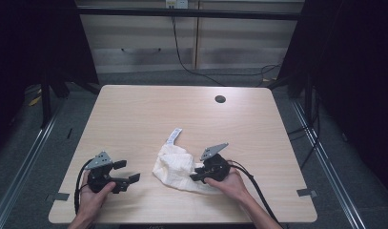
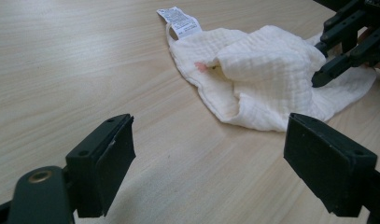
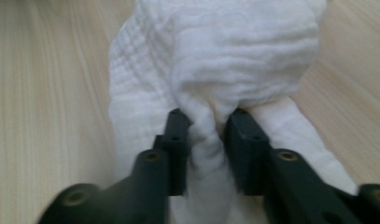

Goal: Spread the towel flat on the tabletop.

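Table (image 1: 134, 114): pale wood-grain top, rounded corners, one dark round hole (image 1: 220, 99) near the far right. Lying on it: a crumpled white cloth (image 1: 175, 167) with a printed label (image 1: 173, 135) at its far end.

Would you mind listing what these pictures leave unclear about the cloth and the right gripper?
- Label print: too small and blurred in the left gripper view.
- Whether the right gripper presses the cloth: a fold lies between its jaws in the right gripper view, but contact is unclear.
- Cloth underside: hidden by its own folds in the high view.
- Pink mark: half covered by a fold, so its shape is unclear.
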`<state>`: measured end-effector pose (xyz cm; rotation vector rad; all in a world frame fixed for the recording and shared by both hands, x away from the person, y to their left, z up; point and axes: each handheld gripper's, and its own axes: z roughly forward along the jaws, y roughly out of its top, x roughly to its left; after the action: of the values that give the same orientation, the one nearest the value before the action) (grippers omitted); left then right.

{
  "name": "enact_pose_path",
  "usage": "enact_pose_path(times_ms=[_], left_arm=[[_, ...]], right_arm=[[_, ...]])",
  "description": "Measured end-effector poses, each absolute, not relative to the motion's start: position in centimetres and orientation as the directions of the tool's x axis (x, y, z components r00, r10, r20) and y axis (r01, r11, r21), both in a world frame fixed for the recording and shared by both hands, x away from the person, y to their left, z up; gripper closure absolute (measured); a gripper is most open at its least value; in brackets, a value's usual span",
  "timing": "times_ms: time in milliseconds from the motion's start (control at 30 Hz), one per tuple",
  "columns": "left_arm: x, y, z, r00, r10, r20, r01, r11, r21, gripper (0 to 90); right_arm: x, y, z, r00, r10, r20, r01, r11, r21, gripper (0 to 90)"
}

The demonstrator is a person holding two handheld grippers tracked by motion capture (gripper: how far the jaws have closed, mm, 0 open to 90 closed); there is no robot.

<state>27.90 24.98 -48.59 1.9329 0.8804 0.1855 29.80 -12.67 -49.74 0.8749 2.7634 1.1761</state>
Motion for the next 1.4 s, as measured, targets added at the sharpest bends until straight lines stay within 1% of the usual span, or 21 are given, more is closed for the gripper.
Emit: enact_pose_path(times_ms=[67,133,200,300,400,467,600,633,700,767,867,900,933,1000,1067,1200,1400], left_arm=[[27.9,25.0,-48.6,0.723,0.65,-0.234,0.502,-0.262,0.825,16.0],[27.9,25.1,-48.6,0.722,0.65,-0.235,0.502,-0.259,0.825,16.0],[27.9,25.1,-48.6,0.723,0.651,-0.233,0.501,-0.262,0.825,16.1],[27.9,25.1,-48.6,0.721,0.652,-0.235,0.503,-0.259,0.824,16.1],[27.9,25.0,-48.6,0.722,0.651,-0.232,0.503,-0.265,0.823,16.2],[27.9,25.0,-48.7,0.722,0.653,-0.23,0.504,-0.269,0.821,16.1],[28.0,24.9,-48.8,0.717,0.657,-0.231,0.509,-0.269,0.818,16.2],[28.1,24.8,-48.8,0.716,0.658,-0.23,0.51,-0.269,0.817,16.2],[28.1,24.8,-48.7,0.72,0.655,-0.229,0.508,-0.272,0.818,16.3],[28.1,24.8,-48.7,0.717,0.657,-0.231,0.508,-0.267,0.819,16.3],[28.4,24.5,-48.7,0.711,0.66,-0.241,0.519,-0.262,0.814,17.7],[28.7,24.2,-48.6,0.72,0.647,-0.252,0.523,-0.267,0.809,18.1],[28.9,23.9,-48.3,0.736,0.625,-0.259,0.519,-0.276,0.809,17.4],[29.1,23.1,-47.6,0.757,0.616,-0.218,0.487,-0.309,0.817,17.2],[29.5,22.3,-46.9,0.768,0.611,-0.192,0.464,-0.325,0.824,18.9],[31.5,20.4,-46.2,0.771,0.599,-0.216,0.468,-0.303,0.83,19.6],[34.3,17.7,-46.5,0.771,0.588,-0.245,0.489,-0.301,0.818,33.3]], right_arm=[[29.8,-12.8,-49.4,-0.839,0.509,0.192,0.489,0.551,0.676,58.4],[29.8,-13.4,-48.6,-0.827,0.529,0.193,0.493,0.516,0.701,51.0],[29.9,-14.5,-47.5,-0.811,0.548,0.205,0.501,0.469,0.728,46.1],[30.1,-17.1,-45.8,-0.764,0.594,0.25,0.532,0.362,0.766,45.8],[30.1,-20.2,-44.9,-0.715,0.656,0.241,0.547,0.31,0.778,51.5],[29.9,-21.9,-44.9,-0.687,0.692,0.222,0.558,0.307,0.771,55.2],[29.4,-23.8,-46.6,-0.627,0.749,0.213,0.603,0.293,0.742,62.2],[29.4,-24.0,-47.2,-0.628,0.747,0.219,0.609,0.297,0.735,63.3],[29.5,-23.8,-47.9,-0.635,0.739,0.223,0.622,0.319,0.715,62.6],[29.7,-23.6,-48.0,-0.645,0.725,0.243,0.618,0.308,0.723,61.6],[29.7,-23.2,-47.8,-0.656,0.715,0.241,0.61,0.315,0.727,61.3],[29.7,-23.1,-47.7,-0.659,0.712,0.243,0.61,0.317,0.726,61.8],[29.7,-23.0,-47.8,-0.661,0.71,0.245,0.612,0.32,0.723,63.1],[29.7,-22.9,-48.1,-0.668,0.701,0.249,0.615,0.332,0.715,68.9],[29.7,-22.6,-48.5,-0.678,0.691,0.25,0.618,0.351,0.704,72.1],[29.6,-21.6,-49.4,-0.704,0.67,0.238,0.611,0.4,0.683,77.4],[29.5,-20.8,-49.7,-0.716,0.659,0.233,0.604,0.416,0.68,80.1]])
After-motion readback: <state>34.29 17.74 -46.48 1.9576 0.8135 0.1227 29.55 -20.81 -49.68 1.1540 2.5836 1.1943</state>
